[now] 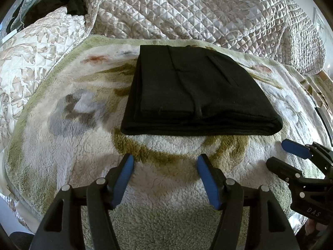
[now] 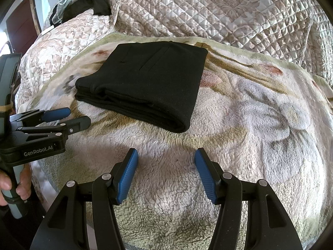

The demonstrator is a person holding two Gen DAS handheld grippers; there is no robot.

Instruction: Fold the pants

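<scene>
A: Where the fleece blanket (image 1: 62, 145) covers the bed, what lies on it?

B: Black pants (image 1: 193, 91), folded into a flat, layered rectangle, rest near the blanket's middle. A quilt (image 1: 187, 6) lies bunched beyond them.

A: And the grippers?

B: The left gripper (image 1: 165, 160) hovers over bare fleece just short of the pants' near fold, jaws spread, holding nothing. The right gripper (image 2: 166, 154) sits beside it, also spread and empty, apart from the pants. A hand (image 2: 12, 187) grips the left tool's handle.

A: Anything else?

B: Dark clothing (image 2: 97, 2) lies at the far left corner.
</scene>
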